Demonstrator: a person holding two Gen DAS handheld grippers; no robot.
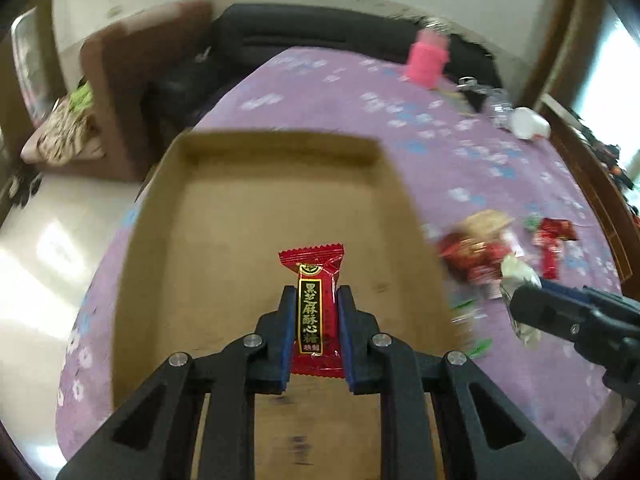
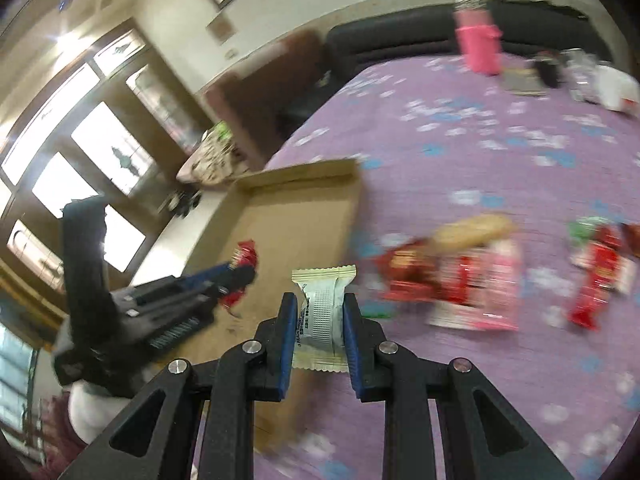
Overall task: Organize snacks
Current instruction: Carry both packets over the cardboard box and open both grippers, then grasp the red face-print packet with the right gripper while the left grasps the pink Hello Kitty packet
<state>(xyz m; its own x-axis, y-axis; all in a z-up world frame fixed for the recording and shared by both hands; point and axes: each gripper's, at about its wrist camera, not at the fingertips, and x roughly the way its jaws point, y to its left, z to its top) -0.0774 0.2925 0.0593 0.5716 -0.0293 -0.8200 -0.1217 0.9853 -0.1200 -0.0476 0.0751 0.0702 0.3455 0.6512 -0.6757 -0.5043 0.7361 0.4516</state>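
My left gripper (image 1: 316,296) is shut on a red candy packet (image 1: 314,276) with gold lettering, held above the floor of a shallow cardboard box (image 1: 192,240). It also shows in the right wrist view (image 2: 240,276) over the box (image 2: 304,216). My right gripper (image 2: 320,304) is shut on a white and silver snack packet (image 2: 324,308), just right of the box's near edge. It shows in the left wrist view (image 1: 524,292) with the pale packet (image 1: 520,272). A pile of loose snacks (image 2: 460,276) lies on the purple cloth to the right.
The table has a purple flowered cloth (image 1: 320,92). A pink bottle (image 2: 478,42) stands at the far side, with a white cup (image 1: 528,122) and small items near it. More red packets (image 2: 596,276) lie far right. A dark sofa (image 1: 304,36) is behind.
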